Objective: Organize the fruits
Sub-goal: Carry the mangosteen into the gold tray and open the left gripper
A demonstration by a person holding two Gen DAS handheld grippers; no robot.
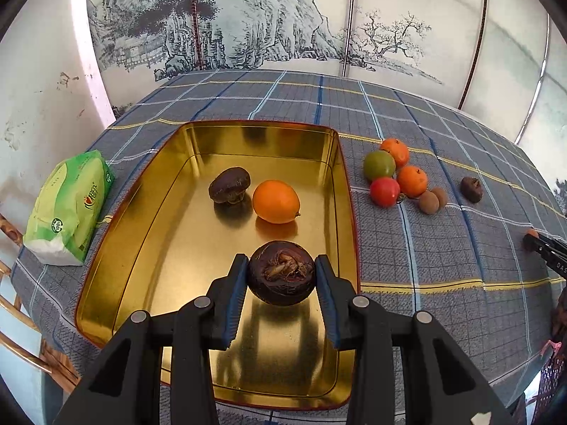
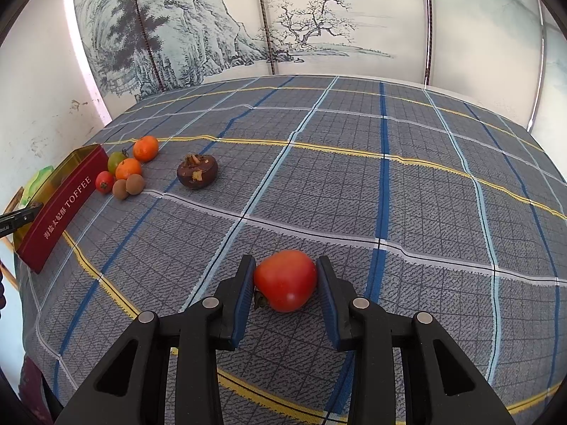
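Blue ribbed pads of the left gripper (image 1: pixel 280 273) are closed on a dark mangosteen (image 1: pixel 281 272), one pad on each flank at its widest part, calyx facing the camera. It hangs low over the near end of the gold tin (image 1: pixel 124 237); whether it already touches the floor of the tin I cannot tell. Its rind should be hard and fairly heavy for its size, so a firm squeeze across the middle is safe, though the round shape could roll once let go.

Further in the tin lie an orange (image 1: pixel 276 201) and a second dark fruit (image 1: pixel 229 185), apart from each other. Beyond the tin's right wall, on the checked cloth (image 1: pixel 443 248), sits a cluster of fruit (image 1: pixel 397 173) with another mangosteen (image 1: pixel 471 189) a little to its right. A green tissue pack (image 1: pixel 69 209) lies just left of the tin.

The right gripper (image 2: pixel 285 278) is clamped on a red tomato-like fruit (image 2: pixel 285 279) resting on or just above the cloth, well away from the tin. This one looks smooth, thin-skinned and soft, likely to bruise or slip, so I would hold it across its broad middle with only light pressure and avoid the stem end at its lower left
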